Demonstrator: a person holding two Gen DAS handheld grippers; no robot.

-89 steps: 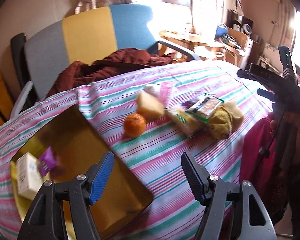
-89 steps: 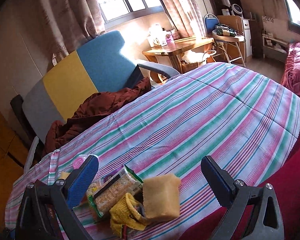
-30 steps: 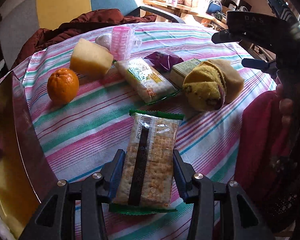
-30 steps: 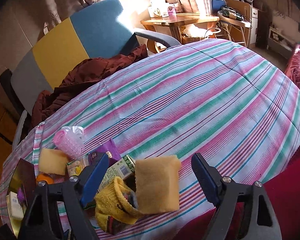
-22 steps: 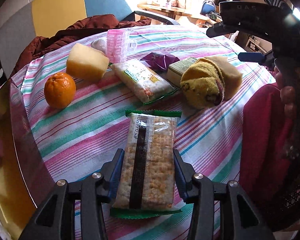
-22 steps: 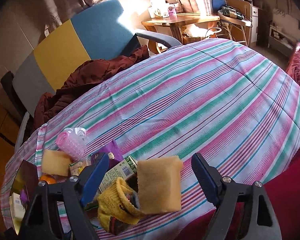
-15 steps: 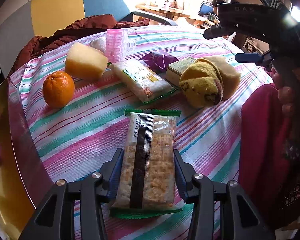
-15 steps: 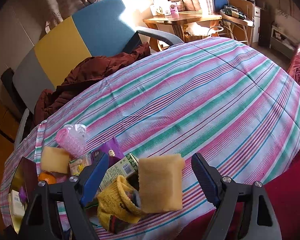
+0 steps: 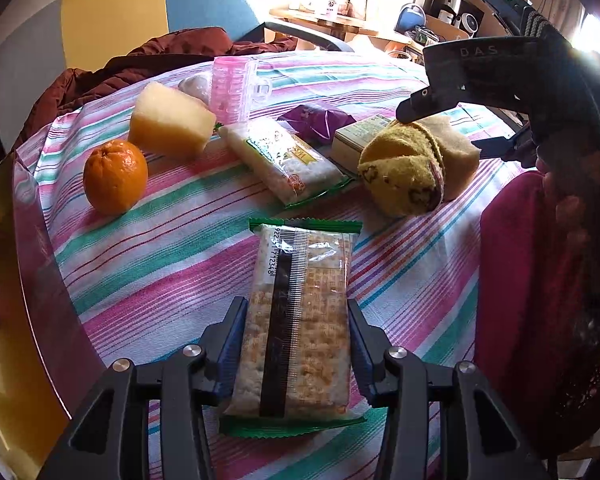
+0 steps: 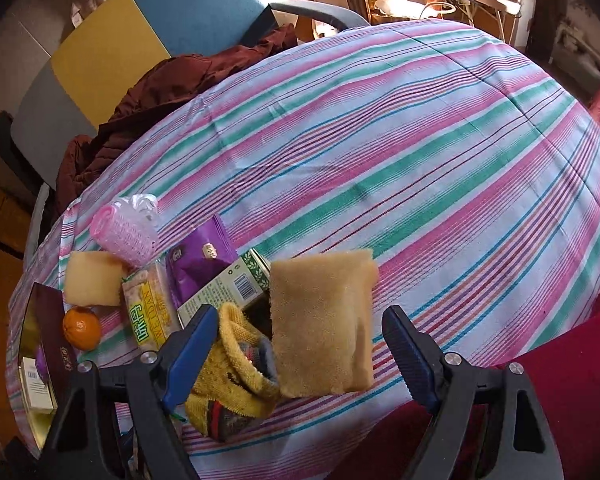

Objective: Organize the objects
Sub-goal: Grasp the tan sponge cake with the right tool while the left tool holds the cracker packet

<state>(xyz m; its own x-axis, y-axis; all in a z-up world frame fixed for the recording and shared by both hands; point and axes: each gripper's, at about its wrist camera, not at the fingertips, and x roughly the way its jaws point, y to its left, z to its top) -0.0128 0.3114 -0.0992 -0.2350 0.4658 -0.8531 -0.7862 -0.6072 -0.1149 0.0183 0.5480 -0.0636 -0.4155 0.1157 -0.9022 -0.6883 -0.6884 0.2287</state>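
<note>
Left gripper: clamped across the width of a clear, green-edged packet of square crackers, blue pads pressing both long sides, so the packet rides flat and lengthwise out ahead of the fingers.
Cracker packet: lifted or just skimming the pink, green and white striped tablecloth; I cannot tell which.
Gold tray: at the left edge of the table, with a small white box already inside, so I take it as where the packet is headed.
Right gripper: jaws wide apart and holding nothing, poised above a tan flat sponge and a bunched yellow knitted sock, likely lined up for the next pick.
Left to sort: a round orange, a pale yellow foam block, a pink ribbed plastic roller, a second cracker packet with a yellow label, a purple foil sachet and a green-and-white carton, all clustered close together mid-table.
</note>
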